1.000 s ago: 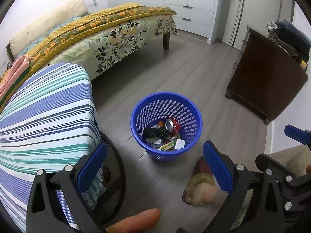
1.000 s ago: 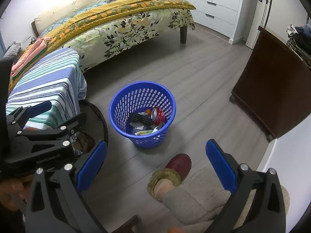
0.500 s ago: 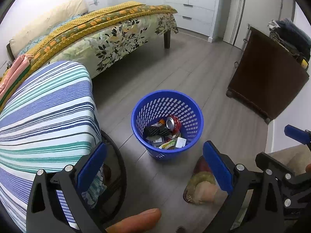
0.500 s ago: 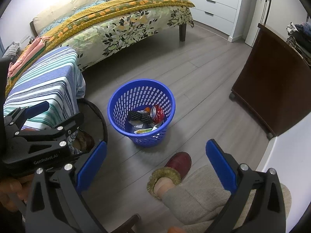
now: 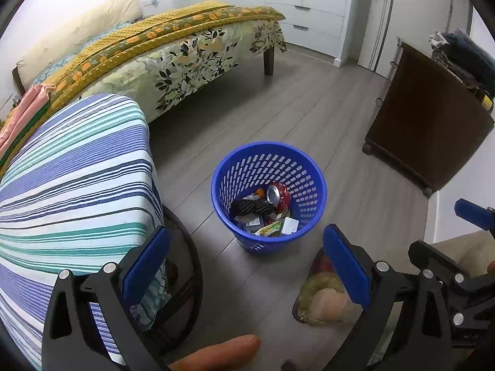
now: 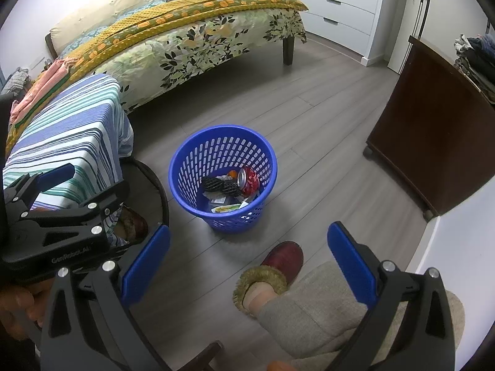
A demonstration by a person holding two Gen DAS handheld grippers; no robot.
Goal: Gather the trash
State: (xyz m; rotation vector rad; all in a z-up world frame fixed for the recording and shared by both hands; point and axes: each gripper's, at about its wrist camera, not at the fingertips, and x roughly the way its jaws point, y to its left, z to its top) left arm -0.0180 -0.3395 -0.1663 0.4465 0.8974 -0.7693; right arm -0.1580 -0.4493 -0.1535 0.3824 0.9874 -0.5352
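**Bin loaded, both grippers empty**

Trash sits in the blue bin (image 5: 268, 196) at centre frame in both views: a red can (image 5: 277, 194), black mesh (image 5: 251, 207), wrappers and paper scraps on the bottom. I have my left gripper (image 5: 246, 266) spread wide with nothing between its pads, and my right gripper (image 6: 247, 258) the same, both raised above the floor (image 5: 324, 123) and aimed down at the bin.

I judge the collecting nearly done or between pieces; I see no loose litter on the visible floor. My next move would be a sweep of the room for anything left, or else stopping here.

The left view shows the striped cover (image 5: 74, 179) large at left and the right tool at lower right. The right view alone shows the left tool's body at lower left, the whole red slipper (image 6: 283, 261) at bottom centre, and a second slipper under the cover's edge.
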